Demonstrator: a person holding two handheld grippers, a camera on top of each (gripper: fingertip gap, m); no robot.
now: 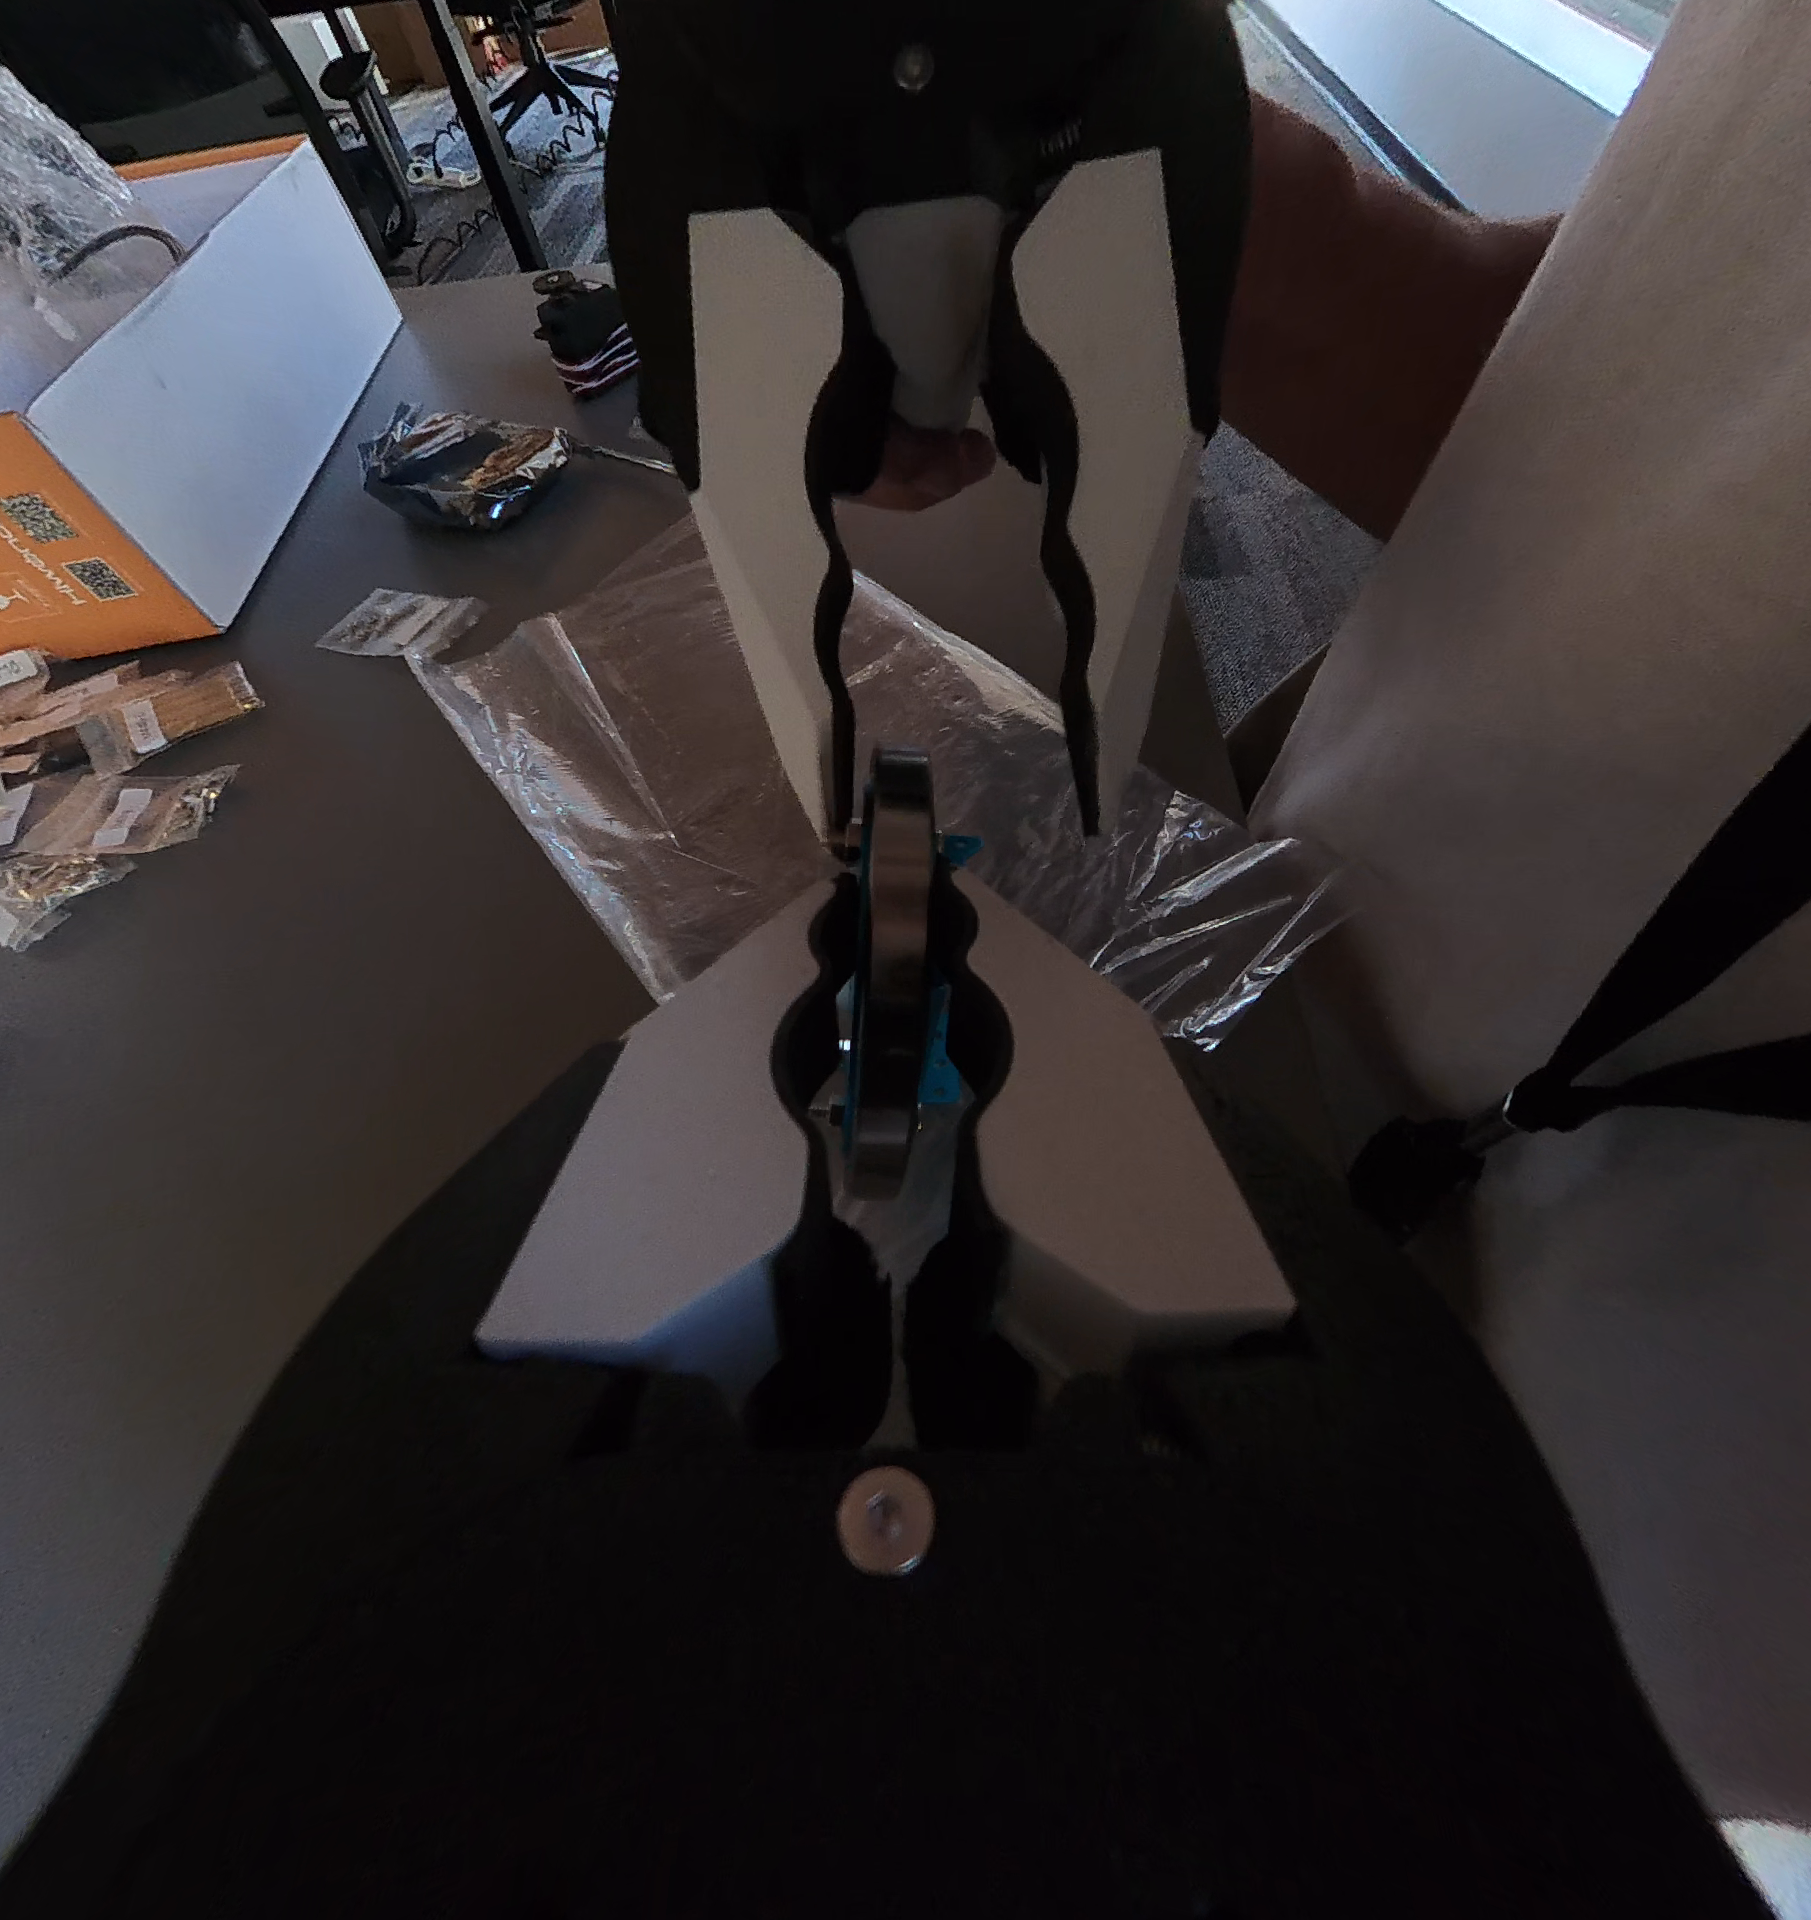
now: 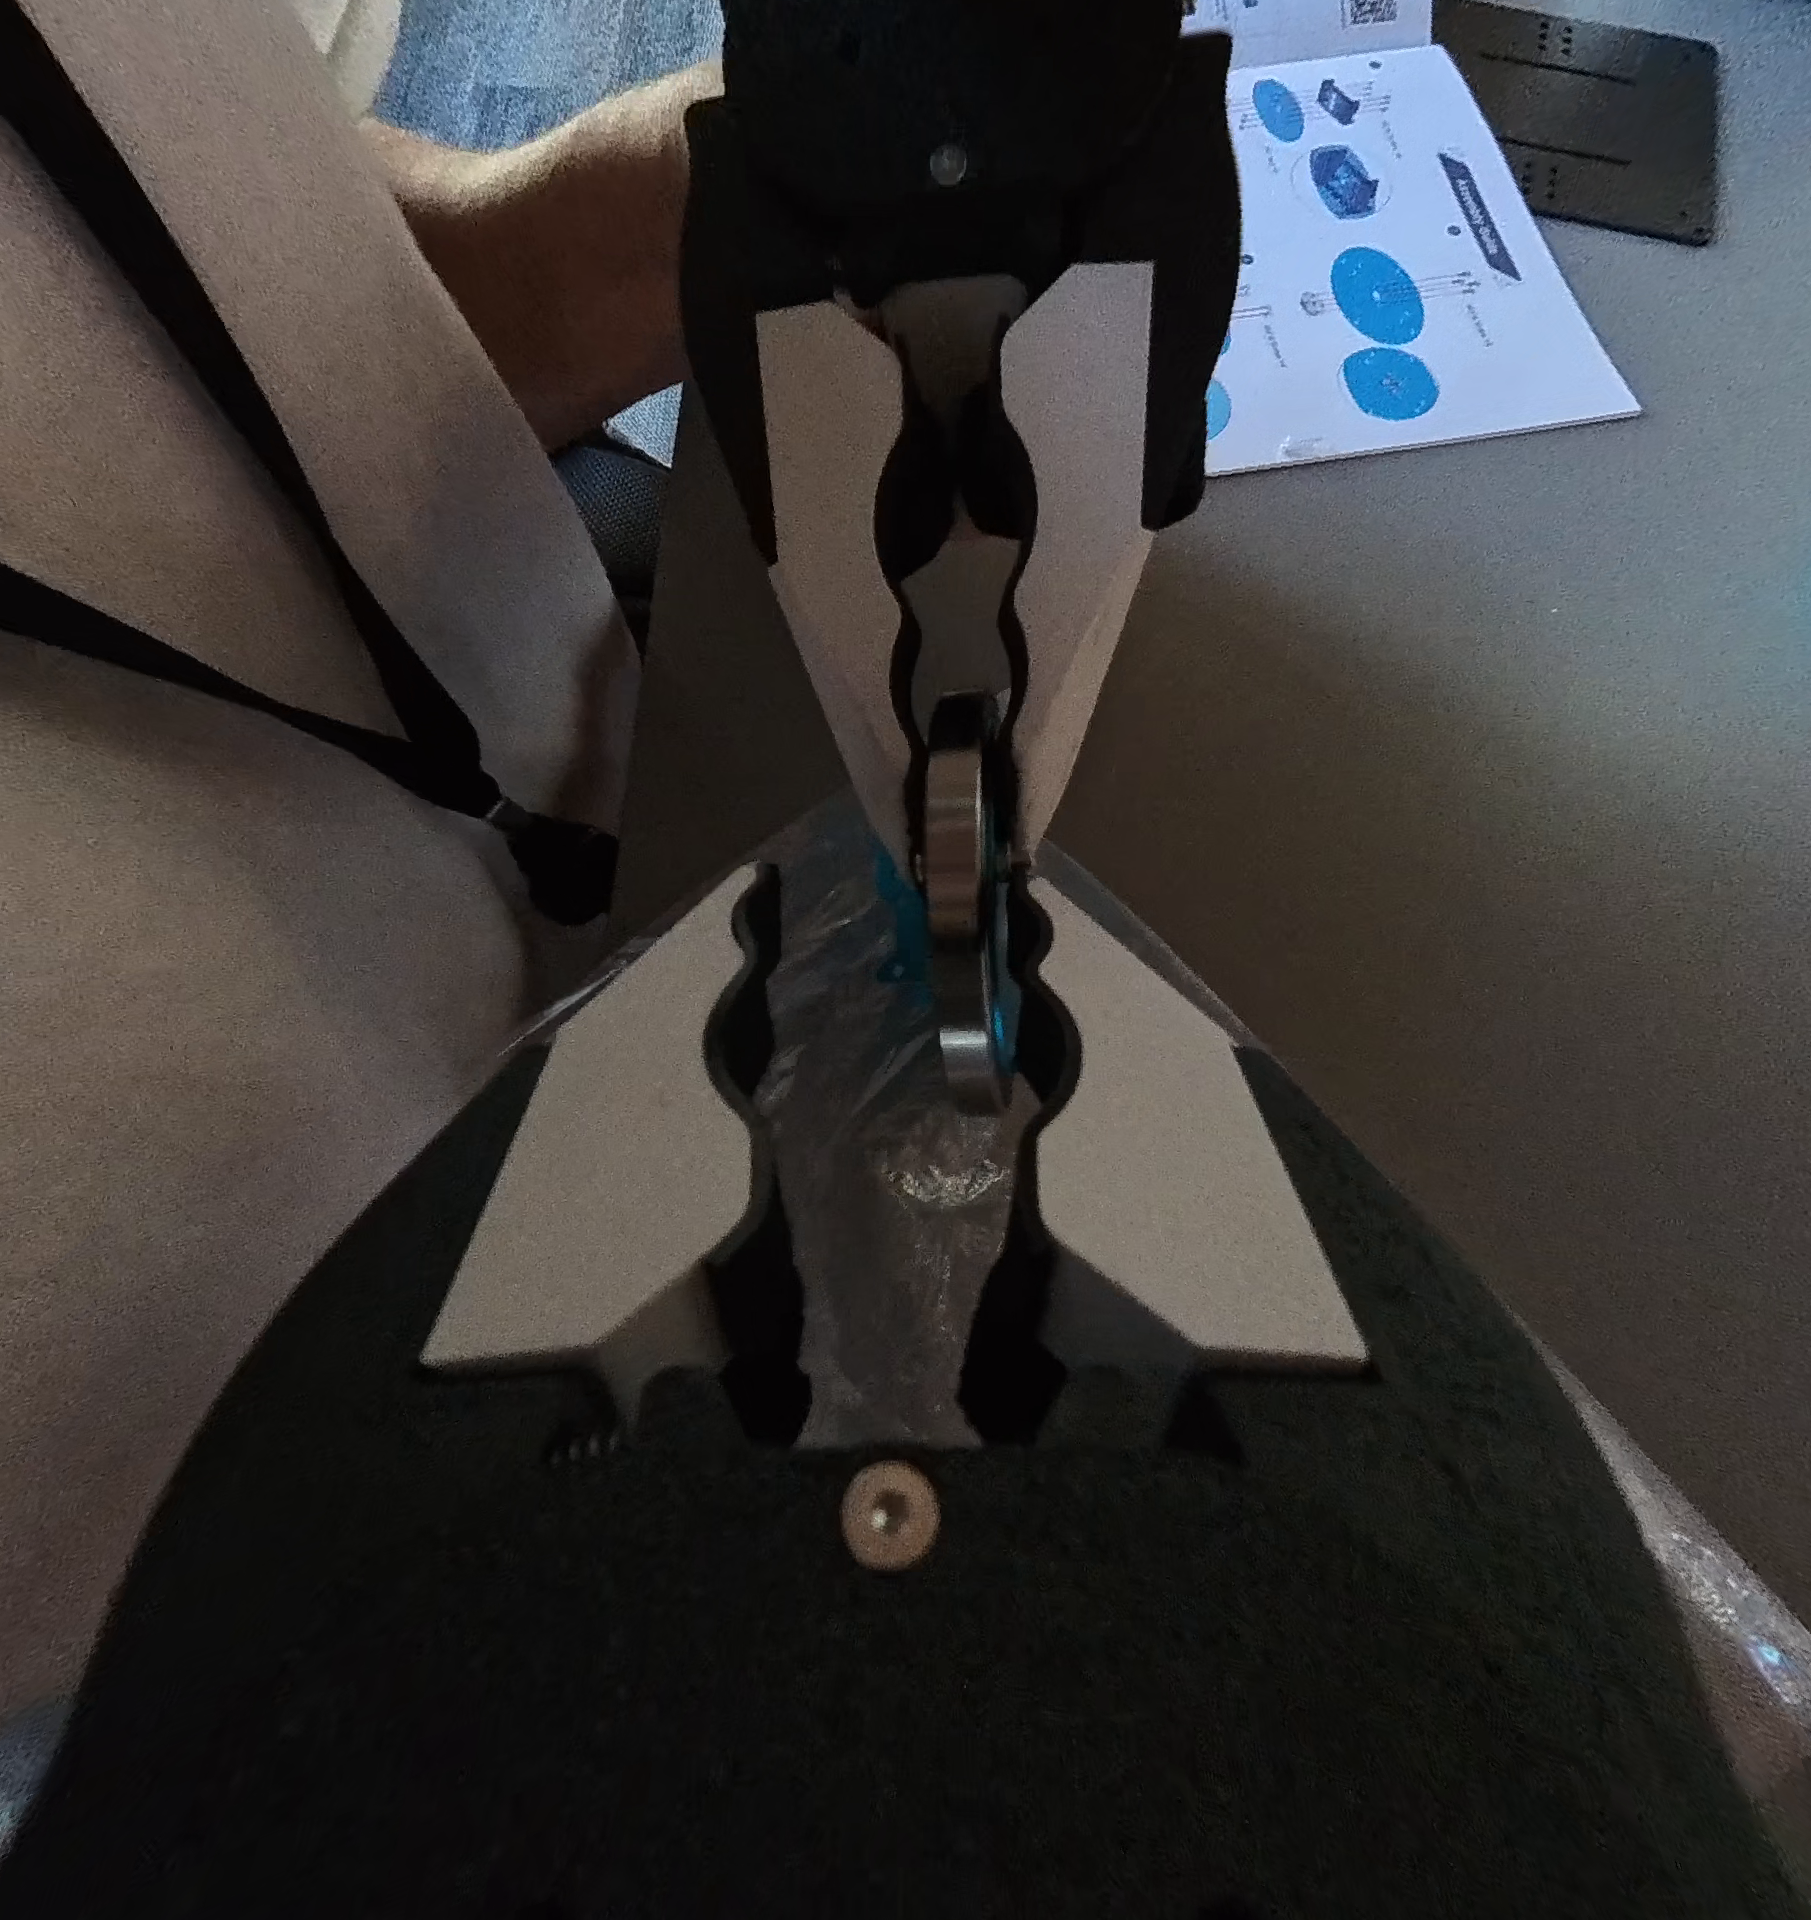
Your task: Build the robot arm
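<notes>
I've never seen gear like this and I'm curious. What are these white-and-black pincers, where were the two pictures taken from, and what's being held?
A person holds two hand-operated grippers; each carries a camera looking along its own fingers, so each picture shows its own gripper at the bottom and the other one opposite. The left gripper is shut on a metal-rimmed disc with a blue part. The right gripper is open, one finger beside the disc. On the grey table lie an orange and white box, small parts bags, clear plastic wrap, a printed sheet and a black plate.
</notes>
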